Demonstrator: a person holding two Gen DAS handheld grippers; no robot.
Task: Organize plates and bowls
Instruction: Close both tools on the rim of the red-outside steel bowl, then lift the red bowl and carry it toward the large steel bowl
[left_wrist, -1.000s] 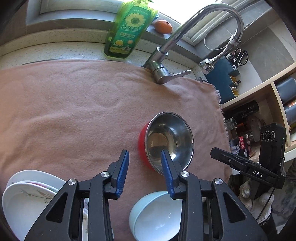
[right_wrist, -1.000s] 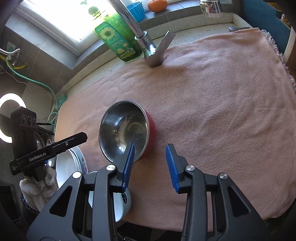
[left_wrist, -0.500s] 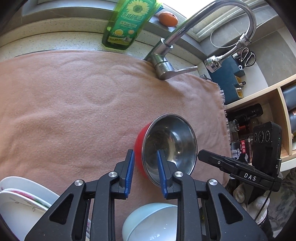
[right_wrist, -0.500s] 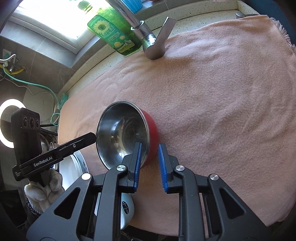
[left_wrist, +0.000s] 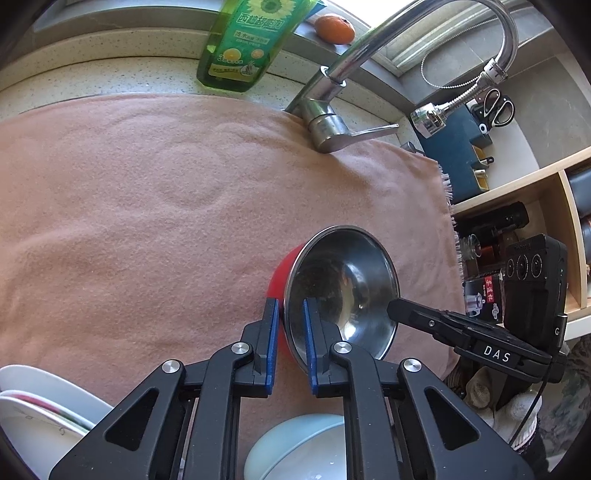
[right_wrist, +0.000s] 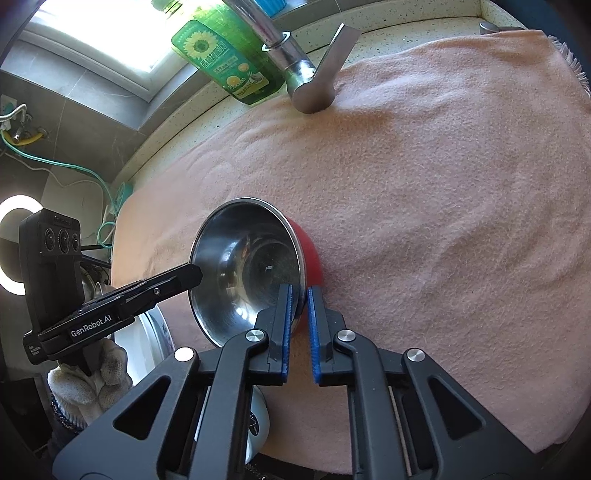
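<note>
Closing both jaws, we now have the left gripper (left_wrist: 290, 317) and right gripper (right_wrist: 300, 306) clamped on the steel bowl's (left_wrist: 343, 291) rim, ready to lift.

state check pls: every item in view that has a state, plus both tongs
left tongs: just closed, clamped on the bowl's rim
right tongs: just closed, clamped on the opposite rim
red steel bowl: empty, on the pink cloth, tilted
light blue bowl: upright, empty
white plates: stacked at the cloth's edge
faucet: no water running
dish soap bottle: standing by the windowsill
scissors: closed
</note>
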